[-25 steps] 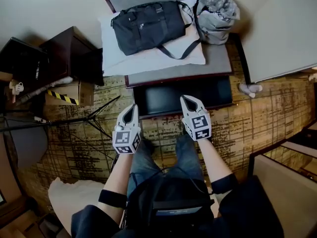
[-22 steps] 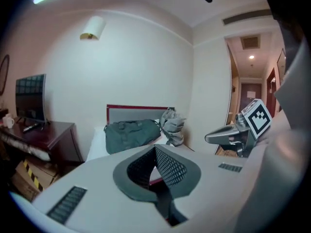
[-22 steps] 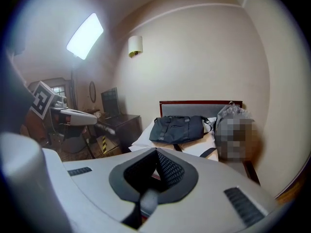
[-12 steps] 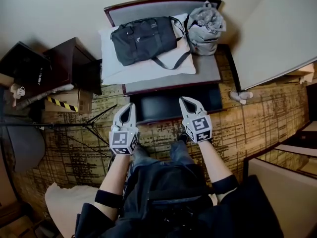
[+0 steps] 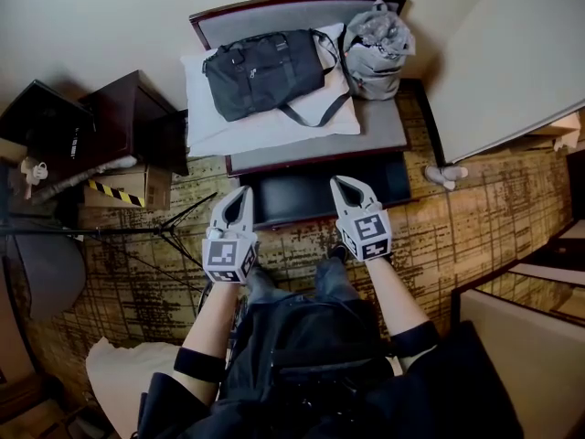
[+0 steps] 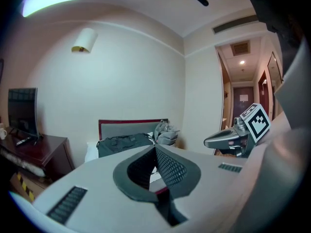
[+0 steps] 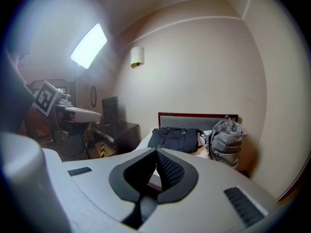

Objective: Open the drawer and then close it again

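A person stands facing a bench (image 5: 388,126) that carries a duffel (image 5: 260,71) and a backpack (image 5: 375,48). The drawer (image 5: 311,190) juts out, dark, from under the bench's front edge, apparently open. The left gripper (image 5: 242,194) and right gripper (image 5: 339,184) hover just in front of the bench, over the drawer. Both are clenched on nothing, probably so their closed tips can push the drawer shut.

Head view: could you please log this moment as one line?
left gripper shut, empty | right gripper shut, empty | drawer pulled out, untouched
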`<state>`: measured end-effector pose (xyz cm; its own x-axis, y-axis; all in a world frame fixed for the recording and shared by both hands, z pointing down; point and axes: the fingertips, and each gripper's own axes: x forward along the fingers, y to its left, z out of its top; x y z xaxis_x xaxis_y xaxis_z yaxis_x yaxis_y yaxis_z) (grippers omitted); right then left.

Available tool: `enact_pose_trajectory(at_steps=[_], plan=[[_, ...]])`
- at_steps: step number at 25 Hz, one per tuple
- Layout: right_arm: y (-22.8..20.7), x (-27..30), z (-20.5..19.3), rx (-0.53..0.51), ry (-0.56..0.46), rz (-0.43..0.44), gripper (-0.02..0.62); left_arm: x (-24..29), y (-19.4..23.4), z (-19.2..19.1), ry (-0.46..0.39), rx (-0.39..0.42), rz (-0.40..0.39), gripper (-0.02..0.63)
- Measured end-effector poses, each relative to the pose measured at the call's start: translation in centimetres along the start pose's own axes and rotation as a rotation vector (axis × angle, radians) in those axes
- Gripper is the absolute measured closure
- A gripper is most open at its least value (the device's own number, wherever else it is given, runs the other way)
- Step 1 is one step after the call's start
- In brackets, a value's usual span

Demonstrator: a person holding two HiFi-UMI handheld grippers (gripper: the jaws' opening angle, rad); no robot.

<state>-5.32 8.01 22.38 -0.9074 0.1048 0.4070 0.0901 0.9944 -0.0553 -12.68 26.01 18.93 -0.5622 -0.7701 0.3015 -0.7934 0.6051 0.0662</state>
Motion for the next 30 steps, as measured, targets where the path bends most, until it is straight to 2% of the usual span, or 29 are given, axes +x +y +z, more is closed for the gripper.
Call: enact_pose_trajectory(at_steps=[7, 12, 17, 20, 24, 30], plan=[[-0.3, -0.1, -0.6, 0.016, 0.007, 0.003, 0.591, 0.4, -0.2, -0.2, -0.004, -0.008, 0.007, 0.606], [-1.0, 0.0, -1.3, 0.02, 0.019, -0.005, 0.591, 1.3, -1.2, -1.3, 0.038, -0.012, -0.022, 0.606], [-1.9, 0.2, -2.2, 0.022, 0.036, -0.01, 0.591, 2.7, -3.4, -4.1, 0.105, -0.023, -0.08, 0.606], [-2.6, 1.1, -3.3, 0.016, 0.044, -0.009, 0.591, 4.3, -4.6, -7.2, 0.153, -0.031, -0.109, 0.606], [-3.0, 1.7, -6.5, 0.041, 0.07, -0.023, 0.591, 5.5, -7.2, -12.9, 0.269, -0.05, -0.178, 0.606], [-4.2, 2.5, -12.5, 0.109, 0.083, -0.095, 0.591, 7.5, -10.8, -22.5, 0.403, -0.056, -0.272, 0.606]])
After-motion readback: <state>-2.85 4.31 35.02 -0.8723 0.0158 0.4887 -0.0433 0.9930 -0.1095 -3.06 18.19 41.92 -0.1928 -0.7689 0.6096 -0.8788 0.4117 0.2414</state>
